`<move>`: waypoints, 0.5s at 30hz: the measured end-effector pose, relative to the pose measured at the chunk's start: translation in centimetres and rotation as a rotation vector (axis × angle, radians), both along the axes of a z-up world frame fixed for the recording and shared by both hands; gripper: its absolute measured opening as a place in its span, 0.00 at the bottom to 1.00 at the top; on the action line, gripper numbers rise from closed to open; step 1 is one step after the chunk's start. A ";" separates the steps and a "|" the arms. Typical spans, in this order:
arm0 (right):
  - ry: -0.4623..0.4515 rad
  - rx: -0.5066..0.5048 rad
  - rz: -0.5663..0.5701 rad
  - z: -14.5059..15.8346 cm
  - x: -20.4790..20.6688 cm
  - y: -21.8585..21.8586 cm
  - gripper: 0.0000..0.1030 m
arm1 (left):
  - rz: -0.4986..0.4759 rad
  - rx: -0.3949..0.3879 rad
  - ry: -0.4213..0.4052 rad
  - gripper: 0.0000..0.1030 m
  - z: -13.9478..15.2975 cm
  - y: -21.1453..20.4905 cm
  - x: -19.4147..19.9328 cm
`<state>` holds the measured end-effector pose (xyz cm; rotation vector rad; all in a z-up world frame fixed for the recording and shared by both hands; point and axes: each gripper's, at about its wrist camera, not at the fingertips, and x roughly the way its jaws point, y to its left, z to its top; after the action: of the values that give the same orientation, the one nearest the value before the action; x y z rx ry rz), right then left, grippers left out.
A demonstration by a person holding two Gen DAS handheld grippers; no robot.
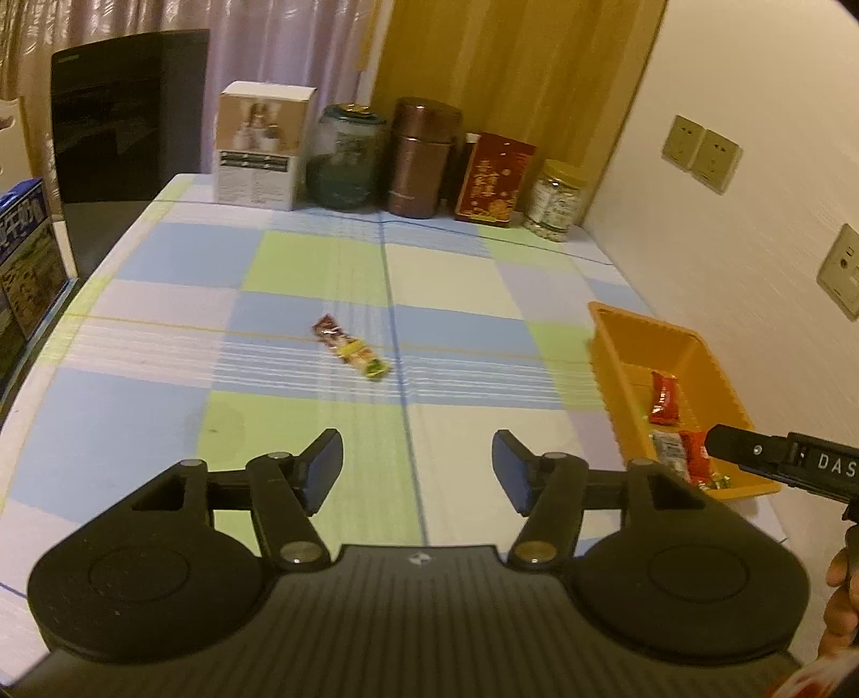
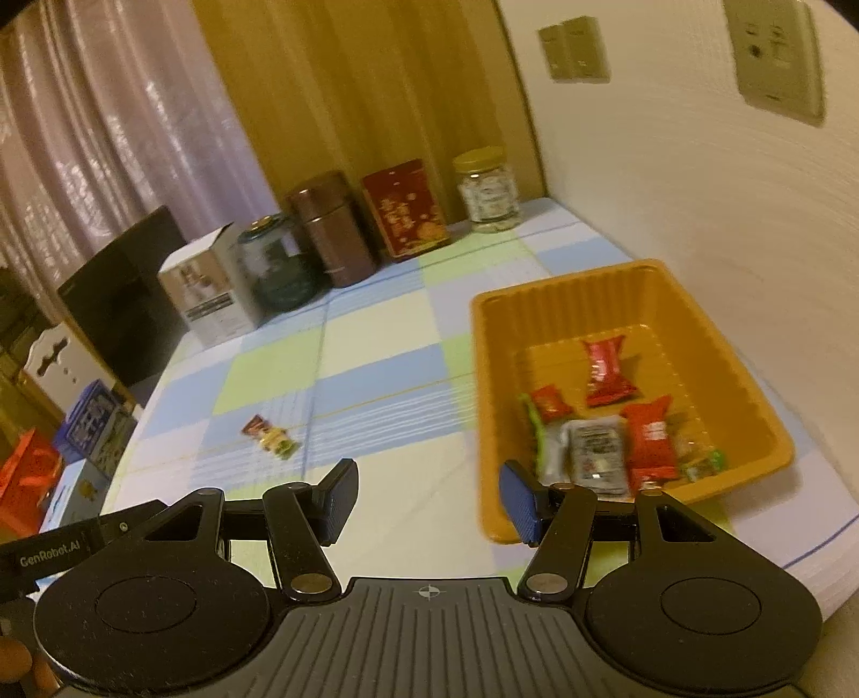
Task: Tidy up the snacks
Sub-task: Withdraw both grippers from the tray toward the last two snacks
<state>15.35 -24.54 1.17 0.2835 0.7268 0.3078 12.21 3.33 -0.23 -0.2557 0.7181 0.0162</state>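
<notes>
While grippers gape: 1 snack out, tray.

A table under a checked blue, green and white cloth fills the room's corner, with pale curtains at eleven o'clock and a wooden panel at twelve. The white wall at two o'clock carries beige wall sockets, and a dark screen stands at ten o'clock in warm, dim light.

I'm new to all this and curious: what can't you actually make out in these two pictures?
- Loose snack label: too small and blurred, both views.
- Orange tray near corner: behind the right gripper, right view.
- Tray snacks: partly hidden by the tray wall, left view.
</notes>
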 end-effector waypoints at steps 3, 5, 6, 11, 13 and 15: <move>-0.005 -0.009 0.027 0.1 -0.1 1.3 0.57 | 0.015 0.006 0.001 0.62 0.1 1.1 -0.3; -0.007 -0.018 0.047 0.1 -0.1 2.3 0.57 | 0.026 0.008 -0.001 0.64 0.2 1.9 -0.4; -0.008 -0.023 0.057 0.1 0.0 2.8 0.57 | 0.031 0.013 -0.001 0.64 0.2 2.3 -0.4; -0.013 -0.044 0.104 -0.2 0.7 5.1 0.57 | 0.051 0.035 0.003 0.66 -0.2 4.2 0.0; -0.018 -0.056 0.131 -0.3 1.2 6.3 0.57 | 0.059 0.038 0.006 0.66 -0.4 5.0 0.4; -0.027 -0.068 0.155 -0.6 1.7 7.3 0.57 | 0.064 0.048 0.009 0.66 -0.7 5.7 1.0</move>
<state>17.08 -17.20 0.57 0.1584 0.7324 0.4325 13.19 8.98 -0.93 -0.2324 0.7175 0.0955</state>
